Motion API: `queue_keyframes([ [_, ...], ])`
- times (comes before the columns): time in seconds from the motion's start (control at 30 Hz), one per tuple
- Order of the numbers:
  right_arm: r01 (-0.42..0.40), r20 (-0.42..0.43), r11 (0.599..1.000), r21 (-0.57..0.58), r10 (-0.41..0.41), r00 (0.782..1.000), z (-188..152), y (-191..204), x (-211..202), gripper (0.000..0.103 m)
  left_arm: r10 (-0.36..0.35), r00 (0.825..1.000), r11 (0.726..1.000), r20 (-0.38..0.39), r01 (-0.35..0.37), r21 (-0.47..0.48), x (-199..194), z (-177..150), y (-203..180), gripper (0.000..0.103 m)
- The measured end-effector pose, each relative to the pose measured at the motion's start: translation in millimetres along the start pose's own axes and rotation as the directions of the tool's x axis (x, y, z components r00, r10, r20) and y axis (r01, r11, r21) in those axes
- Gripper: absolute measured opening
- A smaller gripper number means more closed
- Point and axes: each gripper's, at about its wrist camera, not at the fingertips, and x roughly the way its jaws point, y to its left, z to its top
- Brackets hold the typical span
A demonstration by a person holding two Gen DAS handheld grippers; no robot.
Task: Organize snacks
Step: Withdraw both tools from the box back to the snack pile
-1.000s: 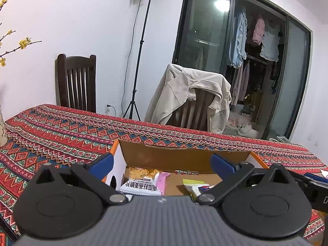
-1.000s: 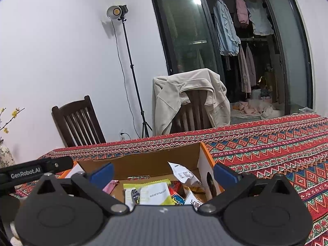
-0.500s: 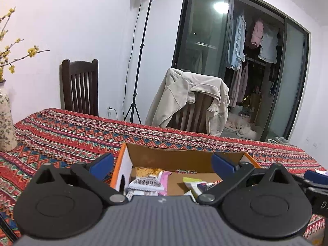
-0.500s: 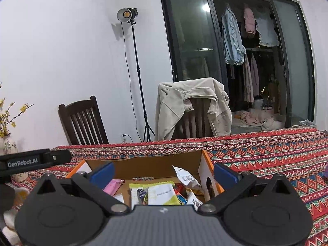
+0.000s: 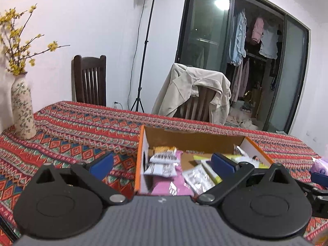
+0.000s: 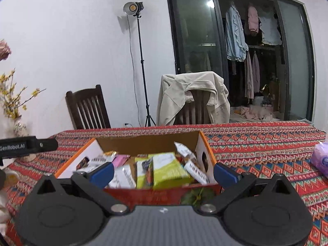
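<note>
An open cardboard box with orange edges (image 5: 141,143) (image 6: 207,147) stands on the patterned tablecloth. It holds several snack packets: a white striped one (image 5: 162,164), a pink one (image 5: 164,186) and a green one (image 6: 168,170). My left gripper (image 5: 162,165) is open and empty, held back from the box's near left corner. My right gripper (image 6: 164,173) is open and empty, in front of the box's near wall. The left gripper's arm shows at the left of the right wrist view (image 6: 26,145).
A flowered vase (image 5: 21,110) with yellow blossoms stands at the table's left. A purple packet (image 6: 320,160) lies on the table at the right. Two wooden chairs (image 5: 90,82), one draped with a beige jacket (image 6: 192,98), stand behind the table beside a light stand (image 6: 141,61).
Both grippers have drawn back and up from the box, and the left one has shifted left. More of the box, the table and the vase shows. Both stay open and empty.
</note>
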Motion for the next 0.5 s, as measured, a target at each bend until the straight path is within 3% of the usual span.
queue_keyframes([
  [0.5, -0.037, -0.088, 0.999, -0.039, 0.033, 0.996, -51, 18, -37, 0.103, -0.01, 0.997, 1.0, -0.076, 0.011, 0.019, -40, -55, 26, 0.103],
])
